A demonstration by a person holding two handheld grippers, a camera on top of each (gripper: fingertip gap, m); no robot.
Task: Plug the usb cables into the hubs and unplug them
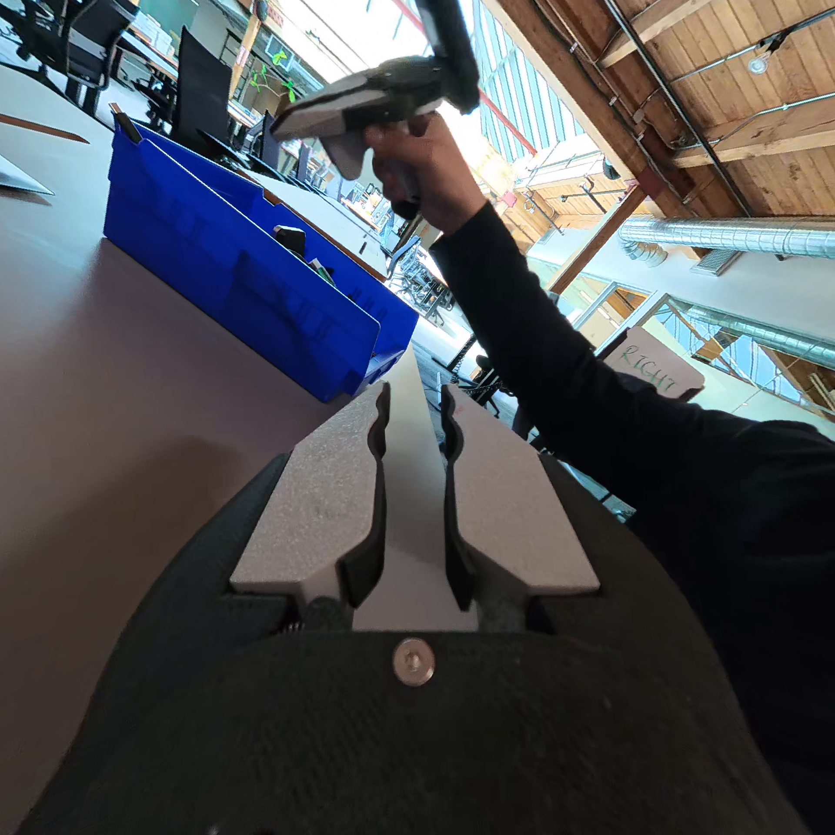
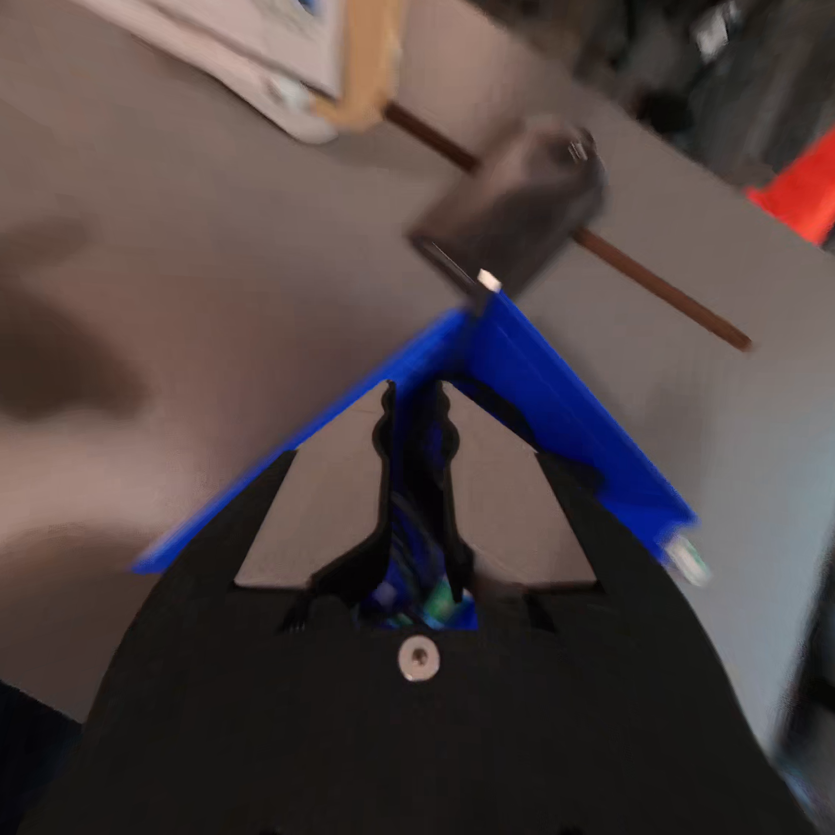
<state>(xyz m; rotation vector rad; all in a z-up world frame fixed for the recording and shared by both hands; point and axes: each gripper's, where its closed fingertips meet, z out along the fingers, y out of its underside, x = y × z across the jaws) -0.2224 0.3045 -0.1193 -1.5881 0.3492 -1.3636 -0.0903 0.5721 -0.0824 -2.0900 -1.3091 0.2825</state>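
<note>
My left gripper (image 1: 415, 392) lies low over the grey table (image 1: 113, 406), open and empty, just short of the near corner of a blue plastic bin (image 1: 217, 253). The bin holds small black parts (image 1: 289, 236) and green boards. A hand in a black sleeve (image 1: 565, 361) holds my right gripper (image 1: 289, 126) in the air above the bin, pointing down. In the blurred right wrist view, my right gripper (image 2: 415, 387) hangs over the bin's far corner (image 2: 519, 361). Its jaws stand a little apart, with only the bin's inside showing between them.
A small black clip with a white tip (image 2: 485, 282) sits on the bin's far corner, also in the left wrist view (image 1: 124, 122). A dark block (image 2: 515, 199) stands behind it. A brown seam (image 2: 668, 298) crosses the table. An orange cone (image 2: 804, 189) is at the right. The grippers' ends are close to 30 centimeters from one another.
</note>
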